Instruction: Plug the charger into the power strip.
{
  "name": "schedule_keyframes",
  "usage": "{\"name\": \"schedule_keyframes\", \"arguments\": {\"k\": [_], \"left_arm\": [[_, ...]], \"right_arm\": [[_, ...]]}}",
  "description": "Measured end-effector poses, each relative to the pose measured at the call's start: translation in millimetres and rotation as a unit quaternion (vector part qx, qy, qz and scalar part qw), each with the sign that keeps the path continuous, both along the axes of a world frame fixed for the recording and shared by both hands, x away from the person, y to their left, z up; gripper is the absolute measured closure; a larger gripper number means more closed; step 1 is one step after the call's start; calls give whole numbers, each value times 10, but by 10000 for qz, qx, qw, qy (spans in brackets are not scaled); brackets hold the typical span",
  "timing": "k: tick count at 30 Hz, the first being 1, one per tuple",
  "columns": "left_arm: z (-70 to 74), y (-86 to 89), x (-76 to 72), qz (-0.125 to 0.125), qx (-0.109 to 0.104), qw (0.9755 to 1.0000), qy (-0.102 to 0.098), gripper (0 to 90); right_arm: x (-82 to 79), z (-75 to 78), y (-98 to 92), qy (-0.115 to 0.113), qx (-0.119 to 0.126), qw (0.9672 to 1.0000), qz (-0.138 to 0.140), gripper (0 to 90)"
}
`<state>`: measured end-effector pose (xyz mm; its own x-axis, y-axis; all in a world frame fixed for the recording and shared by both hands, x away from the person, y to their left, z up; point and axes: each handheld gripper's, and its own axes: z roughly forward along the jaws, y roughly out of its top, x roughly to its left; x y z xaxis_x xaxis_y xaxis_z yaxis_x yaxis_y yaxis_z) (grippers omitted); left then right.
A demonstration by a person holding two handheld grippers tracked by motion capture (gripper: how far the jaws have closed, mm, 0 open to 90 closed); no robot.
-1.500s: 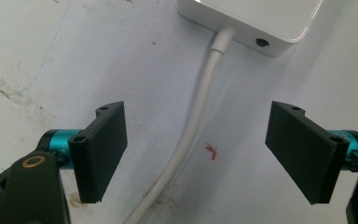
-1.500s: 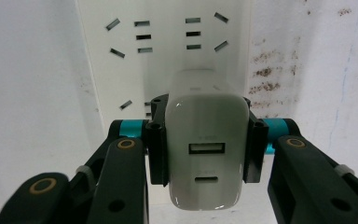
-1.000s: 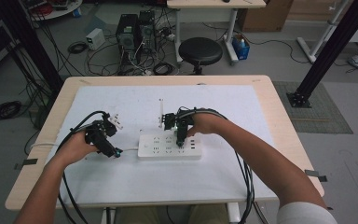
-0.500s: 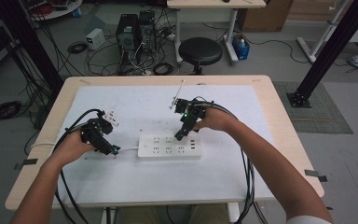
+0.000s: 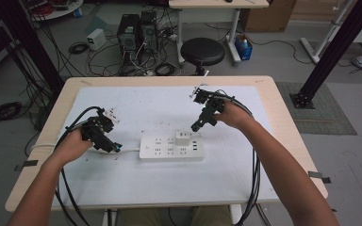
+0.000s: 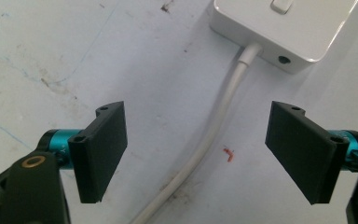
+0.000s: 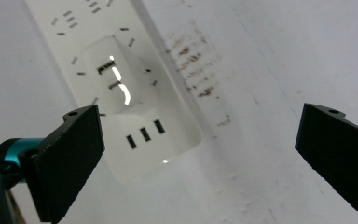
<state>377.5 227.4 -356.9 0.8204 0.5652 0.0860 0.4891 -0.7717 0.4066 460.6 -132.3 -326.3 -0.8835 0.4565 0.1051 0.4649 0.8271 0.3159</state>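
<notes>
A white power strip point(image 5: 171, 147) lies flat on the white table cover point(image 5: 169, 188), between the two grippers. The left gripper point(image 5: 115, 147) sits low just beside the strip's left end, its jaws spread wide and holding nothing — in the left gripper view the strip's white cord point(image 6: 209, 140) runs along the cover through the gap between the jaws, touching neither, with the strip's end point(image 6: 284, 28) just ahead of them. The right gripper point(image 5: 195, 127) hangs tilted down above the strip's right part, jaws also wide apart and empty. A white cube adapter point(image 5: 184, 137) stands plugged into the strip, just below and in front of the right gripper — in the right gripper view the adapter point(image 7: 121, 88) lies ahead of the left-hand jaw, apart from it.
</notes>
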Motion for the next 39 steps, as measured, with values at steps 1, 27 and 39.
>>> {"name": "schedule_keyframes", "arguments": {"k": [1, 27, 39], "left_arm": [[10, 5, 6, 45, -23, 10000, -9, 207], [131, 43, -53, -49, -82, 9997, -242, 52], [138, 77, -78, 20, -39, 9997, -249, 51]], "right_arm": [[5, 10, -31, -74, 36, 10000, 30, 5], [-740, 152, -1243, -666, 195, 9892, -1293, 6], [-787, 35, -1153, -704, 61, 9899, -1229, 6]]}}
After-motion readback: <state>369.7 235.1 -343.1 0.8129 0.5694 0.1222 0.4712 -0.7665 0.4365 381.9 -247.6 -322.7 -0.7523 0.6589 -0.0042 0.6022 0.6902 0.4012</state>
